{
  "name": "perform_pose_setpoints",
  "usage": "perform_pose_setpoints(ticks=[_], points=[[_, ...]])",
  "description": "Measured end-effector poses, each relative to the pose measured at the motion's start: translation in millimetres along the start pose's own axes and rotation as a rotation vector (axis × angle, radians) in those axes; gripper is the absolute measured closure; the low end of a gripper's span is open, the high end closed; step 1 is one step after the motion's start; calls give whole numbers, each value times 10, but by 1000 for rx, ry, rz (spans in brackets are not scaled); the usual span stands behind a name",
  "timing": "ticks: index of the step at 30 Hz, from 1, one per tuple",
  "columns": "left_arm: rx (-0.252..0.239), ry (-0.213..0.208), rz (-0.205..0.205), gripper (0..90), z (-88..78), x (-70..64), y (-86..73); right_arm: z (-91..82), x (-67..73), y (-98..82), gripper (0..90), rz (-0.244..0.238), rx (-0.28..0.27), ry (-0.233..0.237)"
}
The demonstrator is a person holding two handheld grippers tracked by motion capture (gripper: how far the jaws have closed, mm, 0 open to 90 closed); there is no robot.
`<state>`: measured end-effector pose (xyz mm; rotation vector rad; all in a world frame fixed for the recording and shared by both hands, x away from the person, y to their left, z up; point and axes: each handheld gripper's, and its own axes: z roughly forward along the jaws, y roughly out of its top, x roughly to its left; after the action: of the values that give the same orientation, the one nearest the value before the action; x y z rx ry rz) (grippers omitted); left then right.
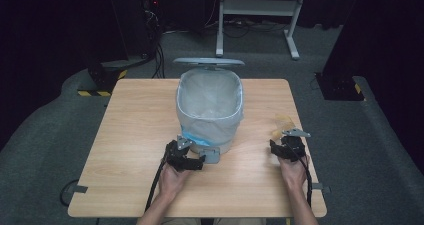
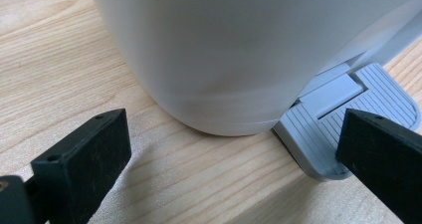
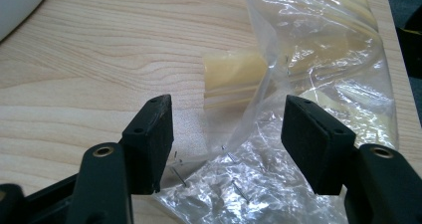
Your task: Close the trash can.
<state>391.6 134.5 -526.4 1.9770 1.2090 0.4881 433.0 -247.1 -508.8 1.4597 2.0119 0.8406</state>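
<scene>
A white pedal bin (image 1: 210, 110) with a clear liner stands mid-table, its grey lid (image 1: 208, 62) raised at the back. My left gripper (image 1: 197, 162) is open at the bin's base. In the left gripper view (image 2: 234, 139) one jaw lies over the grey ribbed pedal (image 2: 323, 134) and the other is left of the bin wall (image 2: 239, 50); whether it touches the pedal I cannot tell. A clear plastic bag (image 3: 318, 59) with a pale yellow block (image 3: 234, 79) lies near the table's right edge (image 1: 282, 125). My right gripper (image 1: 282, 147) (image 3: 229, 134) is open, jaws astride the bag's crumpled end without pressing it.
The wooden table (image 1: 130, 135) ends just right of the bag. Behind the table stand a white metal frame (image 1: 257, 7) and dark equipment with cables (image 1: 150, 30) on grey carpet.
</scene>
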Motion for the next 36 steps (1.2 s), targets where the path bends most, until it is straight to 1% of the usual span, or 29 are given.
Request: perform_pose_setpoints(ticks=[6,9,11,13,19,20,22,25,36], points=[[2,-6,-6,8,3,6,1,47,-10,-11,420,15,7,-4],[9,-15,-13,8,8,17,2,62,-13,-20,471,25,19,-6],[12,-16,-15,8,7,17,2,64,-2,-26,512,12,16,-14],[14,-22,-22,8,8,15,2,69,-3,-30,547,10,21,-19],[15,-23,-23,8,8,17,2,80,-4,-51,649,27,29,-1],[17,-22,-22,8,8,20,3,81,-7,-49,664,19,26,0],[17,-24,-23,8,9,20,2,81,-3,-48,694,19,27,1],[17,-22,-22,8,9,22,3,80,-18,-45,741,35,28,10],[18,-22,-21,8,10,31,5,76,-2,-42,828,18,29,5]])
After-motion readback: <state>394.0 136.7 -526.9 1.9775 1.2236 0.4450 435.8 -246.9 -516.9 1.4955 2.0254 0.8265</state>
